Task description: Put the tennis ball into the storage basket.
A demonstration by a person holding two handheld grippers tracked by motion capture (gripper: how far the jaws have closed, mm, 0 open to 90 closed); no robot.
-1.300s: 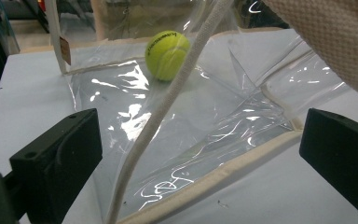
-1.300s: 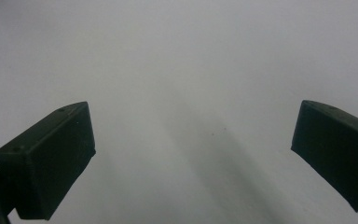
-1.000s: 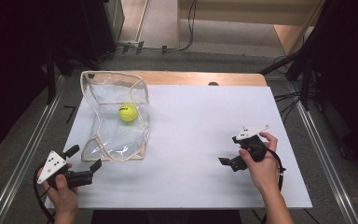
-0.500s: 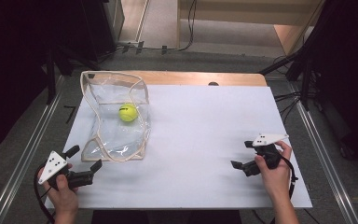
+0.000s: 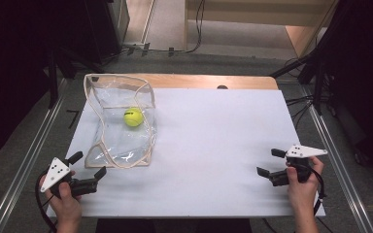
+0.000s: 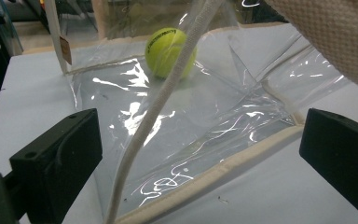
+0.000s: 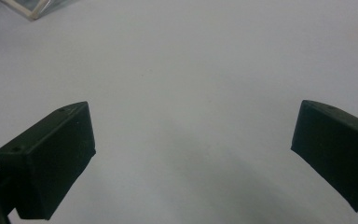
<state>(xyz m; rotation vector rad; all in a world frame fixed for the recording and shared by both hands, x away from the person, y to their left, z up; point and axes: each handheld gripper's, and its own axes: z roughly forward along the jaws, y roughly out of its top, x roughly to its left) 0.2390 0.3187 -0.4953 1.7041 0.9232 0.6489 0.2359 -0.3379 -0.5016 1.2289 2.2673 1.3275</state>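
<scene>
My left gripper (image 5: 91, 164) waits wide open and empty beside the bag (image 5: 121, 121) holding the ball (image 5: 133, 117), left counter edge. My right gripper (image 5: 272, 162), open, empty, has retreated toward the near-right corner, leaving bare counter (image 5: 213, 136) between.

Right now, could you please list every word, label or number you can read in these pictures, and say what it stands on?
Tennis ball: dark brand print along its top, too blurred to read.
Small brown tag on the clear bag: no legible text.
Nothing else carries writing.
</scene>
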